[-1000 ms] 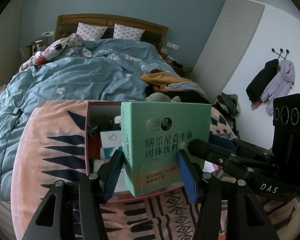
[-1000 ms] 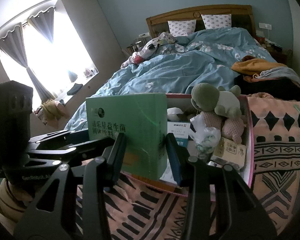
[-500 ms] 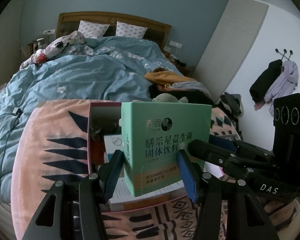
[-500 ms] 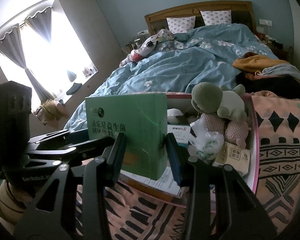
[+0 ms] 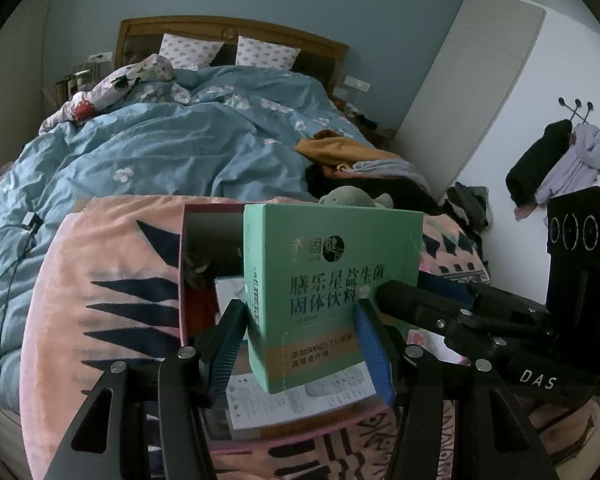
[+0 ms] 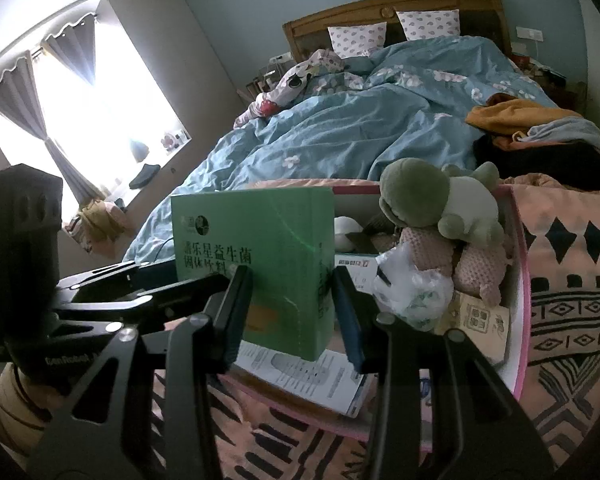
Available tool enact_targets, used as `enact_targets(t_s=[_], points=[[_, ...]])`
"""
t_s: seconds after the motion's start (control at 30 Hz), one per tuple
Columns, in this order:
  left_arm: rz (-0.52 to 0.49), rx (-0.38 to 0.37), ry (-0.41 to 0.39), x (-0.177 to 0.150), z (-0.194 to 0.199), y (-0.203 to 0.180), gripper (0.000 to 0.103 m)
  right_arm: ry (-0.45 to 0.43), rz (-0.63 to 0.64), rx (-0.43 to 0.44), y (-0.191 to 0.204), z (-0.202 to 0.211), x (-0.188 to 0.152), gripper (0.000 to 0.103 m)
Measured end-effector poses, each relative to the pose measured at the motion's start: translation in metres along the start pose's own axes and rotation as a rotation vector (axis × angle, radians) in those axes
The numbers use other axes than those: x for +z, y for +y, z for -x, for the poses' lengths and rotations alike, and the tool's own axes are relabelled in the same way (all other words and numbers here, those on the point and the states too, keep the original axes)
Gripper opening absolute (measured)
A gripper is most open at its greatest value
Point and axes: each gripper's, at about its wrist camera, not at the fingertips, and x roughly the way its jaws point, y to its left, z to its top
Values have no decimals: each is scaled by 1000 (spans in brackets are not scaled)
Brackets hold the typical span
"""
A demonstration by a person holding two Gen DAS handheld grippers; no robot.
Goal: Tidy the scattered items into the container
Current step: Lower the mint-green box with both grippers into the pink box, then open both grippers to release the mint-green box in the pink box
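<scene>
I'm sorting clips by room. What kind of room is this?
A bedroom: a wooden-headboard bed with a blue floral duvet, two pillows, and coats on a wall hook.

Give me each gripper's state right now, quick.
Left gripper: closed on the green box.
Right gripper: closed on the same green box, held above the pink bin.

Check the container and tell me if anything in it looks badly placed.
The white leaflet lies over the near rim of the pink container and hangs partly outside. The green box, held by both the left gripper and the right gripper, stands upright over it. The plush frog sits heaped above the rim.
</scene>
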Motion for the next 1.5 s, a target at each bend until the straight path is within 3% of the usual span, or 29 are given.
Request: enact_targets(t_s=[0.7,1.17,1.5], points=[[40,2,38,13,-32,18,56,48,-14,-17,-17,-36,12,44],[98,-14,95,15,-78,41,55,136,11,-114,-34,-88,18,43],[83,11,53,-5,-58,42,55,104,-5,-122,-39,-76,9,43]])
